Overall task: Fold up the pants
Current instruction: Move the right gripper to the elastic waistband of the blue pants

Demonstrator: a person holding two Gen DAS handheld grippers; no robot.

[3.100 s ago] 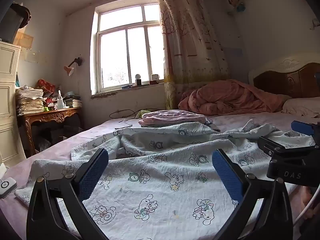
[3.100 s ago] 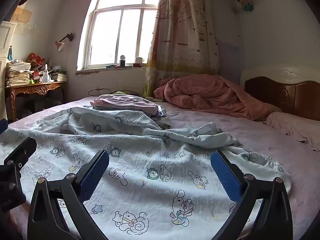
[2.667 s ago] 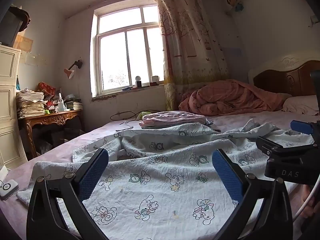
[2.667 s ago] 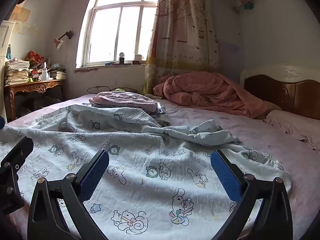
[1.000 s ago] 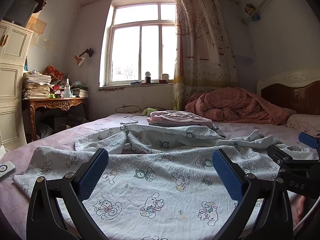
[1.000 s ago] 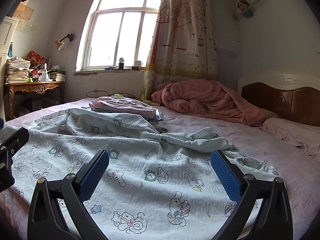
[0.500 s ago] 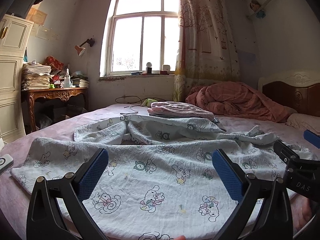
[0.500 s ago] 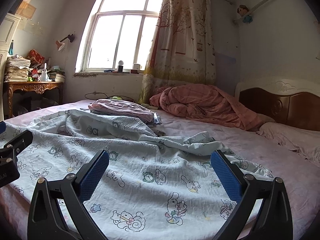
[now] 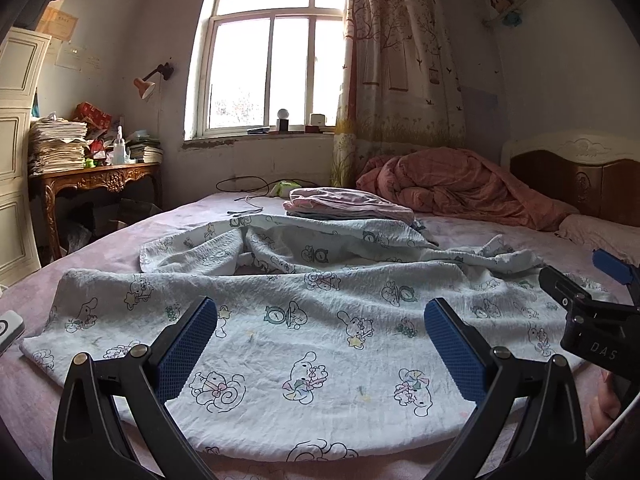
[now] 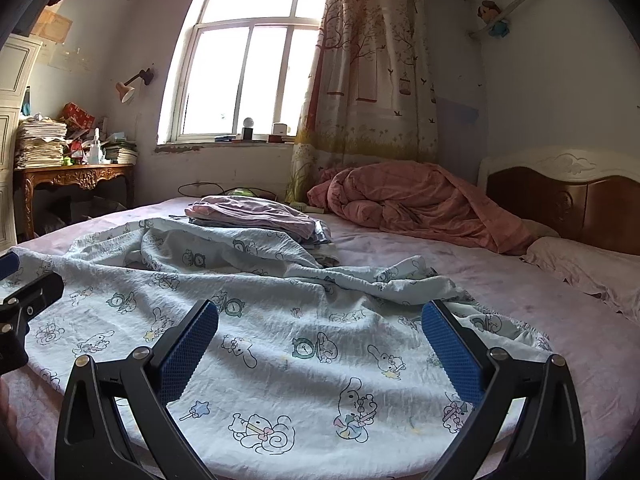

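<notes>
Pale blue pants (image 9: 304, 312) printed with cartoon animals lie spread and rumpled across the pink bed; the right wrist view shows the same pants (image 10: 280, 320). My left gripper (image 9: 320, 332) hovers open just above the near hem, nothing between its blue pads. My right gripper (image 10: 320, 332) is also open, over the right part of the cloth, holding nothing. The right gripper's body (image 9: 592, 320) shows at the right edge of the left wrist view, and the left gripper's body (image 10: 20, 300) at the left edge of the right wrist view.
A stack of folded pink clothes (image 9: 348, 204) sits behind the pants. A bunched pink duvet (image 10: 408, 200) and a pillow (image 10: 580, 268) lie near the wooden headboard (image 10: 560, 200). A cluttered carved table (image 9: 96, 180) stands left, under the window. A small white device (image 9: 8, 328) rests at the bed's left edge.
Both grippers have risen slightly and tilted, so more of the bed and pants shows. The pants lie as before. Both stay open.
</notes>
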